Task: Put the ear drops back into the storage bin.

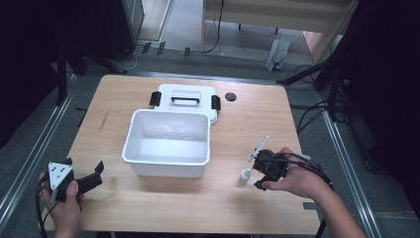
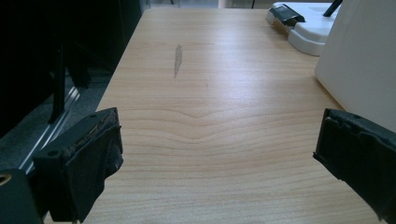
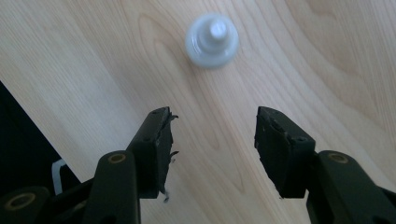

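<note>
On the worktop (image 1: 124,208) I count one white box (image 1: 167,144), open on top, and one white lid (image 1: 185,99) behind it. The lid has one black handle (image 1: 185,99) and two black clips (image 1: 155,98). There is one small white bottle (image 1: 244,175) and one round black disc (image 1: 230,96). Two tools are there, the left tool (image 1: 94,174) and the right tool (image 1: 258,174).

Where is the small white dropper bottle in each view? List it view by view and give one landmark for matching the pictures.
High view: small white dropper bottle stands lower right of centre, just left of the right gripper.
Left gripper view: not in it.
Right gripper view: bottle at top centre, seen from above, beyond the open jaws.
Shared landmark: the light wooden table, its grain visible in the right gripper view.
</note>
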Motion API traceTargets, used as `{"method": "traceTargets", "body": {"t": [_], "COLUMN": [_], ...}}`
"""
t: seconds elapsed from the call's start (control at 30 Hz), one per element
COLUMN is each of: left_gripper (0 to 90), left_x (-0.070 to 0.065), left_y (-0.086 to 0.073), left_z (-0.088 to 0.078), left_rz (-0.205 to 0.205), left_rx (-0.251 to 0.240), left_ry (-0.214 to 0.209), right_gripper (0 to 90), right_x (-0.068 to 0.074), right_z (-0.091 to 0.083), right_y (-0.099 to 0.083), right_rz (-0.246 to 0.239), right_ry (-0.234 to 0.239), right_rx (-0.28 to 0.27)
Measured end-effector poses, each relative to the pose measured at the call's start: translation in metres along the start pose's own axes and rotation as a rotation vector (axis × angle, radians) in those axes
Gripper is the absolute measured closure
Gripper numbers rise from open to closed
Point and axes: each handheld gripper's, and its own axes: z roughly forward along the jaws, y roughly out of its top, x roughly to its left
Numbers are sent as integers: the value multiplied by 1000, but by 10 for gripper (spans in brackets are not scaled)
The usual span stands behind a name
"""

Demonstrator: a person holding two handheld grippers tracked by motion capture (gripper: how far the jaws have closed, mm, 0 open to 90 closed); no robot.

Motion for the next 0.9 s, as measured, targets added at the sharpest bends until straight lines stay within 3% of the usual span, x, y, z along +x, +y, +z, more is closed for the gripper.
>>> {"method": "traceTargets", "body": {"t": [0.3, 0.4, 0.6, 0.9], "left_gripper": [11, 11, 11, 11], "left_x": [1, 1, 0, -1], "left_y": [0, 0, 0, 0], "left_z": [0, 0, 0, 1], "left_rz": [-2, 1, 7, 9], "left_rx": [1, 6, 8, 5], "left_ry": [-4, -6, -3, 1], "right_gripper": [567, 635, 710, 712], "right_x": [0, 1, 1, 2], "right_z": [3, 5, 8, 12], "right_y": [23, 30, 35, 37], "right_rz": [-20, -36, -23, -38], "right_ry": [-2, 6, -5, -11], "right_rx": [-19, -15, 4, 15]}}
